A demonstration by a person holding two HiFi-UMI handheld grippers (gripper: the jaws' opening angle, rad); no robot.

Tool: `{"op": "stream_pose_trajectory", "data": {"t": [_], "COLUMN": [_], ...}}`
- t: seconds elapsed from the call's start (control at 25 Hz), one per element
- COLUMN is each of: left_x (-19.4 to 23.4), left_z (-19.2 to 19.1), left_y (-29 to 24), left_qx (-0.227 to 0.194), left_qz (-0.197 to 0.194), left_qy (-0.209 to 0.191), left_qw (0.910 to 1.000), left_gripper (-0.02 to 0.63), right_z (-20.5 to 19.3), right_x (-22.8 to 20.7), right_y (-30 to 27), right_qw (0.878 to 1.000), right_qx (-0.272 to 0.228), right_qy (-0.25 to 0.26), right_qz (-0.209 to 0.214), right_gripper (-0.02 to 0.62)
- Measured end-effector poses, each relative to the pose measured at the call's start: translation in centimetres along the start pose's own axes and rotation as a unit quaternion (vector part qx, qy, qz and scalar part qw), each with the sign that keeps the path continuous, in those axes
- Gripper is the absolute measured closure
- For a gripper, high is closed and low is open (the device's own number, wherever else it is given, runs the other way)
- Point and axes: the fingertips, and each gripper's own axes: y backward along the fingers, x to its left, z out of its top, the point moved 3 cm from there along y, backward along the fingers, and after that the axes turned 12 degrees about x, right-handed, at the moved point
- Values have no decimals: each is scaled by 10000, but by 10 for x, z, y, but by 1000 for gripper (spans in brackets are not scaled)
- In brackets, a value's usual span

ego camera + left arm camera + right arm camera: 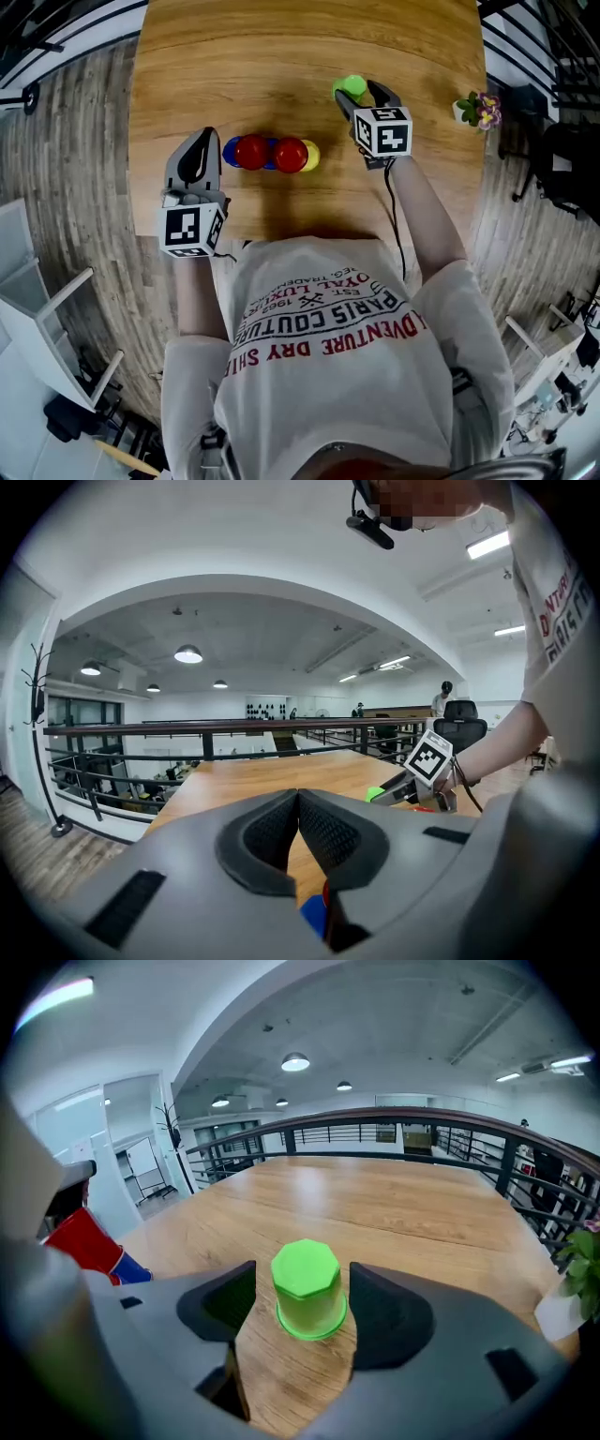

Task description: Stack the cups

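The green cup point(307, 1288) stands upside down on the wooden table point(281, 56), right between the two jaws of the right gripper point(364, 94). The right gripper view shows a thin strip of bare wood on each side of it, so neither pad point(380, 1312) seems to press on it. That claw stands wide open around the cup and holds nothing.

Toward the person's left of the green cup, a row of other cups lies close together: a blue cup point(231, 150), a red cup point(251, 152), a second red cup point(291, 155) and a yellow cup point(310, 156) at the end nearest the green cup.

The person's white T-shirt point(328, 356) carries print that reads upside down in the head view: "PARIS COUTURE" in black, and red letters that include "DRY". Each gripper bears a cube with black-and-white square markers.

The left gripper point(298, 799) hovers at the far end of the row from the green cup, just beside the blue cup. Its jaws are pressed together at the tips with nothing between them.

A small potted plant point(480, 110) sits at the table edge, on the green cup's other side.
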Motion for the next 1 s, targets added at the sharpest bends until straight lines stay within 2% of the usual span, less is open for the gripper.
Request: {"op": "stream_pose_trajectory", "data": {"t": [0.2,0.28,0.44,0.72,1.0], "left_x": [-6,-9,-10,-7,-6], "left_z": [-6,-6,-6,-3,4], "left_y": [-3,-5,-4,6,26], "left_qx": [90,108,90,-58,-206], "left_qz": [68,52,12,-121,-382], "left_qy": [-38,-123,-189,-191,-381], "left_qw": [9999,9999,9998,9997,9983], "left_gripper": [591,591,591,591,591], "right_z": [-4,-5,-2,16,43], "right_x": [-4,-5,-4,18,72], "right_y": [-17,-18,-6,38,100], "right_qw": [9997,9996,9999,9990,9961], "right_qx": [120,96,-17,-273,-668], "right_qy": [199,238,127,353,516], "right_qz": [-85,-115,-57,-84,239], "right_gripper": [293,328,333,336,341]}}
